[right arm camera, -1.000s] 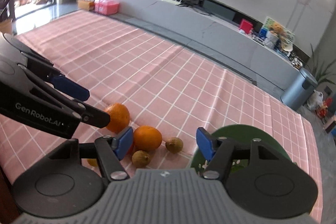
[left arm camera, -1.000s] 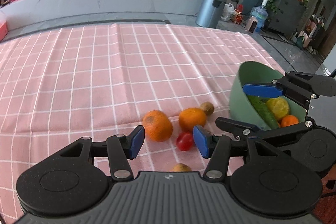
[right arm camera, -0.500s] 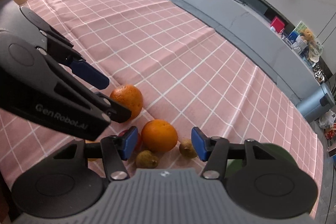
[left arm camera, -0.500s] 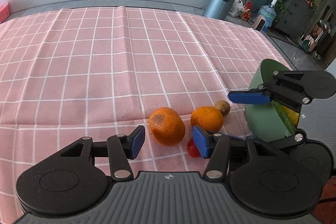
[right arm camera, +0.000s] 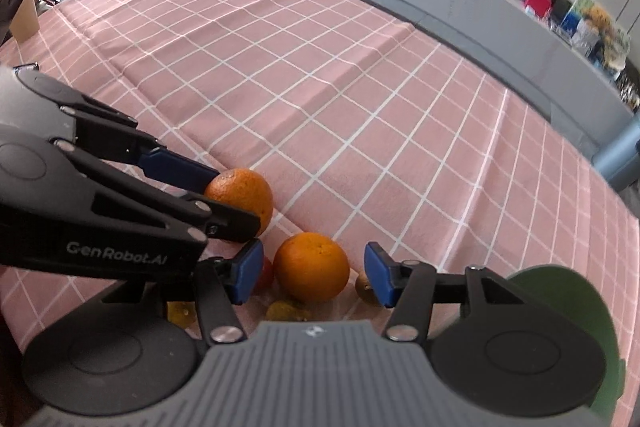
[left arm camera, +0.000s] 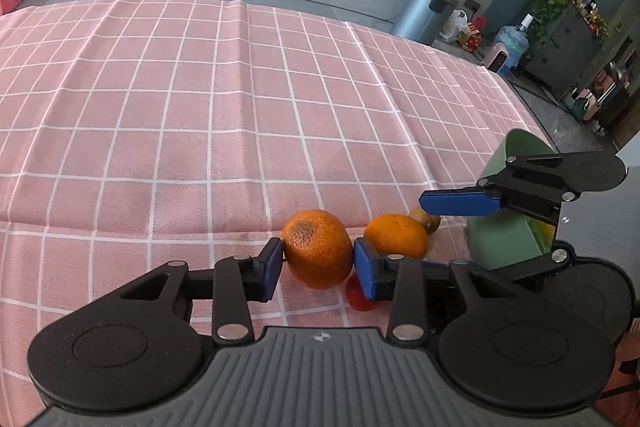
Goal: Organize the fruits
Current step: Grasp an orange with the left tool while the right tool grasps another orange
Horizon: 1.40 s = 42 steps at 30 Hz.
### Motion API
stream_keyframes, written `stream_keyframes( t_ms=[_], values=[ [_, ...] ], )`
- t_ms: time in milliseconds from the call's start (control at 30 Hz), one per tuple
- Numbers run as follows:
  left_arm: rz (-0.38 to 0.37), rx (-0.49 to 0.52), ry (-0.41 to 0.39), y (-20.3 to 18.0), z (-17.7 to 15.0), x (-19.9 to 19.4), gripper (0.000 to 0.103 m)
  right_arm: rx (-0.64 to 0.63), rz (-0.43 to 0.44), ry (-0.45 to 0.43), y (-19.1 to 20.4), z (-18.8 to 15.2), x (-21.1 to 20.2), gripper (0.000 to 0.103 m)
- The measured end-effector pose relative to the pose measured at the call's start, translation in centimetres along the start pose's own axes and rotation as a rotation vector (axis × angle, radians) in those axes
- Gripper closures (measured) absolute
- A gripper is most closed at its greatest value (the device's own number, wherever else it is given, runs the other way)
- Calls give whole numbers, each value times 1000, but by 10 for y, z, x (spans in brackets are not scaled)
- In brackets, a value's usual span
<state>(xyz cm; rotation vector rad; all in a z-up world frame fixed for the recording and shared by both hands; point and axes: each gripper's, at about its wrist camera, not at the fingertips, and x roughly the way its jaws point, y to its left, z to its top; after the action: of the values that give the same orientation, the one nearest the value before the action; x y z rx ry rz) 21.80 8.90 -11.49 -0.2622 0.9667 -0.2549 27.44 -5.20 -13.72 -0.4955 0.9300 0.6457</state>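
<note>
The left hand-held gripper [left arm camera: 314, 263] has just been closing and now clamps the spotted orange [left arm camera: 318, 253] on the table [left arm camera: 200, 115]. It pinches near the fruit's near side, so it could squirt out when lifted. At three o'clock, the right hand-held gripper [right arm camera: 312, 273] stands apart around the second orange [right arm camera: 311, 267]; closing could nudge the kiwi [right arm camera: 362, 287]. The bowl [right arm camera: 572, 303] lies further right.

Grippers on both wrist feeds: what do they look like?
Both match. The left gripper and right gripper have black linkage fingers with silver pivot pins, blue rectangular pads, round black side discs and a ribbed grey body. The left one carries white GenRobot.AI lettering. No cables or sleeves show.
</note>
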Motion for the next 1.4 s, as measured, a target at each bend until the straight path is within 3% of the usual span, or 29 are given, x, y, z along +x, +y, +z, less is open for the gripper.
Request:
stream_keyframes(
  t_ms=[233, 467, 733, 1000, 1133, 1267, 1333, 1400],
  values=[
    [38, -37, -14, 6, 0, -8, 61, 2, 18, 25, -3, 2, -1, 51],
    [34, -89, -35, 15, 1, -14, 61, 60, 57, 75, -9, 14, 10, 49],
    [24, -94, -29, 15, -1, -16, 61, 16, 89, 123, -4, 20, 11, 50],
    [35, -115, -31, 20, 0, -16, 61, 27, 65, 146, -14, 27, 11, 54],
    [24, -117, -36, 20, 0, -16, 61, 3, 94, 197, -11, 29, 20, 54],
    [35, -113, -34, 20, 0, -16, 61, 56, 100, 202, -16, 30, 27, 55],
    [34, -105, -36, 18, -1, -18, 61, 85, 106, 208, -19, 30, 28, 63],
    [39, -93, -43, 15, -2, -20, 61, 83, 106, 199, -18, 29, 27, 63]
  ],
)
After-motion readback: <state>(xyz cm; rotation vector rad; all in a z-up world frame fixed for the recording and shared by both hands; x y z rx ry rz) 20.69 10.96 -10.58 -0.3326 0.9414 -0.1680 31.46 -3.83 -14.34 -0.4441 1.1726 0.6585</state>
